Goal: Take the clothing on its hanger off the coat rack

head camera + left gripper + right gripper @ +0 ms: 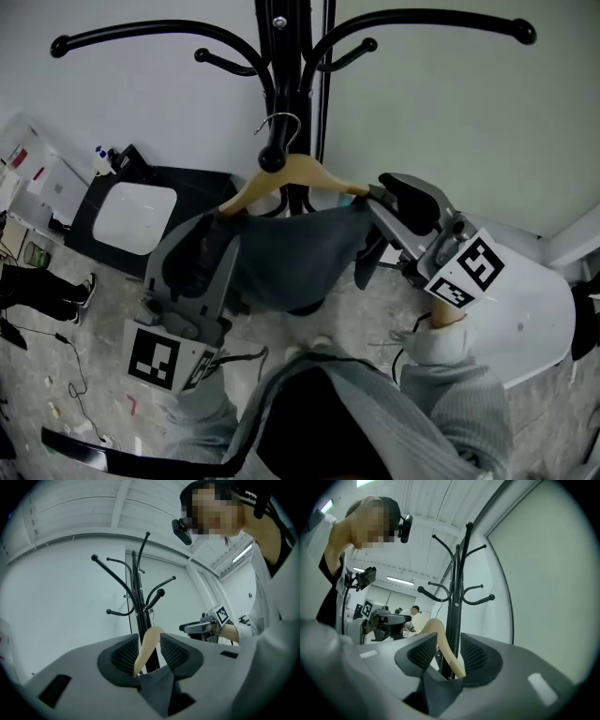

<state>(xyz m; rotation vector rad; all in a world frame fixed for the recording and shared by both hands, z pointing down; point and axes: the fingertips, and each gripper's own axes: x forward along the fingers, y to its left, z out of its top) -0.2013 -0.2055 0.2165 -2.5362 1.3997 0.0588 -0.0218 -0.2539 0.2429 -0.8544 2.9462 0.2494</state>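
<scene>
Speckled floor (105, 311), white wall (141, 94); left gripper (223, 217), right gripper (371, 201) jaws opening around wooden hanger (302, 172).

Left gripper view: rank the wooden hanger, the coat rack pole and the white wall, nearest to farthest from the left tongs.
1. Wooden hanger: between the left tongs, which are opening.
2. Coat rack pole: just behind the hanger, centre.
3. White wall: behind the rack, far left.
</scene>
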